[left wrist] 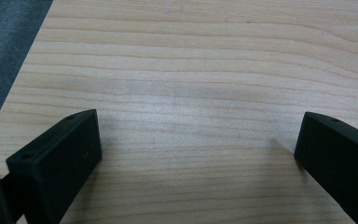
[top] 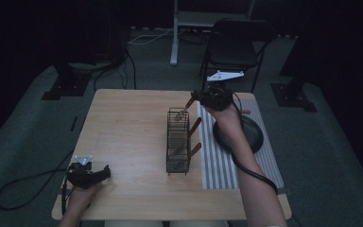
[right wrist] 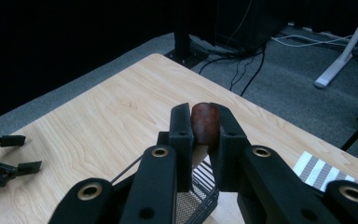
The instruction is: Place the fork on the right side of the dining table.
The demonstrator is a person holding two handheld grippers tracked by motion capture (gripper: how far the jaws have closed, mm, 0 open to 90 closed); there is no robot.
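A black wire rack (top: 178, 142) stands upright mid-table, beside a striped mat (top: 217, 161). Two wooden-handled utensils (top: 194, 126) lean out of its right side. My right gripper (top: 196, 98) hangs over the rack's far end, shut on the brown handle of a third utensil (top: 188, 104), whose metal head (top: 181, 114) is at the rack's top. In the right gripper view the jaws (right wrist: 205, 116) clamp the rounded handle end (right wrist: 205, 125), with the rack (right wrist: 200, 193) below. My left gripper (top: 106, 172) rests open on the table's near left; its fingers (left wrist: 60, 158) stand wide apart over bare wood (left wrist: 191, 70).
A dark round pan (top: 246, 135) lies on the mat's right part, under my right forearm. A folding chair (top: 231, 47) and a desk leg (top: 174, 42) stand beyond the far edge. Cables trail on the floor at the left.
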